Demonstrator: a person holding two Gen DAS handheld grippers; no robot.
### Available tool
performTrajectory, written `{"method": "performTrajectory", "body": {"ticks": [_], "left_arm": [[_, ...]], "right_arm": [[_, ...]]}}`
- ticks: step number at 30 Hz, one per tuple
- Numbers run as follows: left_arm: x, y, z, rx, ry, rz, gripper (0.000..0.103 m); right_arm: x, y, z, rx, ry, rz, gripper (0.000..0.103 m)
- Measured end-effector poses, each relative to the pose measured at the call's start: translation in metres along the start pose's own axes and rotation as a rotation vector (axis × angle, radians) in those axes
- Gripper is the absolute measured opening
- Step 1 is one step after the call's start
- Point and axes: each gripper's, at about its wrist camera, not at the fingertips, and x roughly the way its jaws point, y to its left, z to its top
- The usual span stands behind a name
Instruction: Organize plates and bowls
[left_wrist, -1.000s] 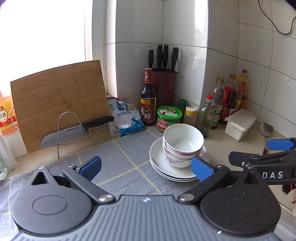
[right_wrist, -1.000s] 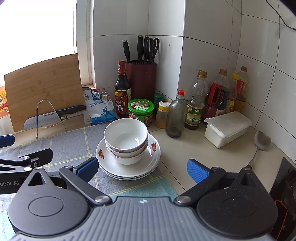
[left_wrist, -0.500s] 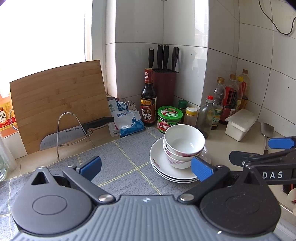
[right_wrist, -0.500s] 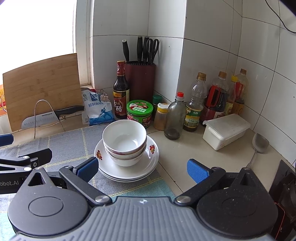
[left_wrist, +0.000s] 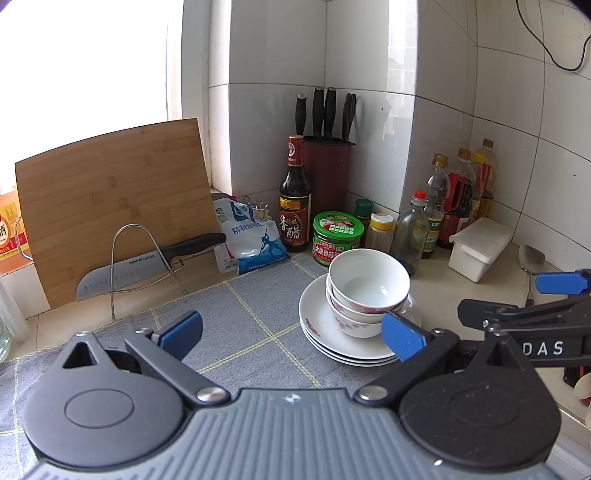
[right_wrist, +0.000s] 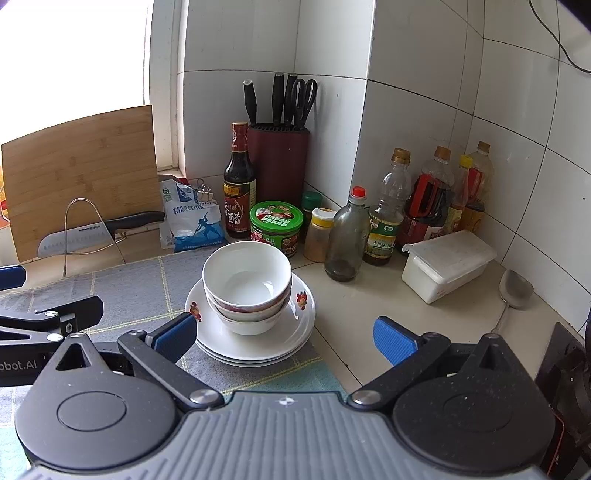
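1. While both tongs hang wide apart and grip nothing, the crockery already sits as one pile: the stacked bowls (right_wrist: 246, 286) nest inside each other on the stack of plates (right_wrist: 295, 332), which rests on the grey mat (left_wrist: 258, 314) at its edge next to the bare counter (right_wrist: 369, 314).
2. Seen from the right gripper (right_wrist: 284, 334), the pile lies just ahead and slightly toward its left finger, whose blue pad overlaps the plate rim in the picture. Whether it touches the rim cannot be told.
3. Seen from the left gripper (left_wrist: 291, 330), the pile is ahead on its right side, with its right pad showing in front of the lower bowl. The right gripper's fingers reach in beyond that, at the far right of this view.
4. My reading is that the stacking step looks finished, or that the pile is about to be lifted and moved as a whole. If it is to be moved, the next move calls for one pair of tongs to close on the plate rim while the other steadies the bowls, since the nested bowls sit loose and could slide.
5. Hard to make out:
   - how many plates there are, though three rims seem to show;
   - whether there are two or three bowls;
   - the person's hands, which are out of sight behind the tools;
   - the dark object at the right gripper's far right, which is cut off.
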Motion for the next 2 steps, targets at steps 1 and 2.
{"method": "performTrajectory", "body": {"ticks": [1,2], "left_arm": [[0.0002,-0.0001,0.0003,0.001,0.0,0.0,0.102],[0.0008,0.0002,0.001,0.002,-0.001,-0.001,0.102]], "right_arm": [[0.0002,0.0003,0.0003,0.0,-0.001,-0.001,0.103],[0.0,0.0005,0.0005,-0.001,-0.002,-0.002,0.103]]}}
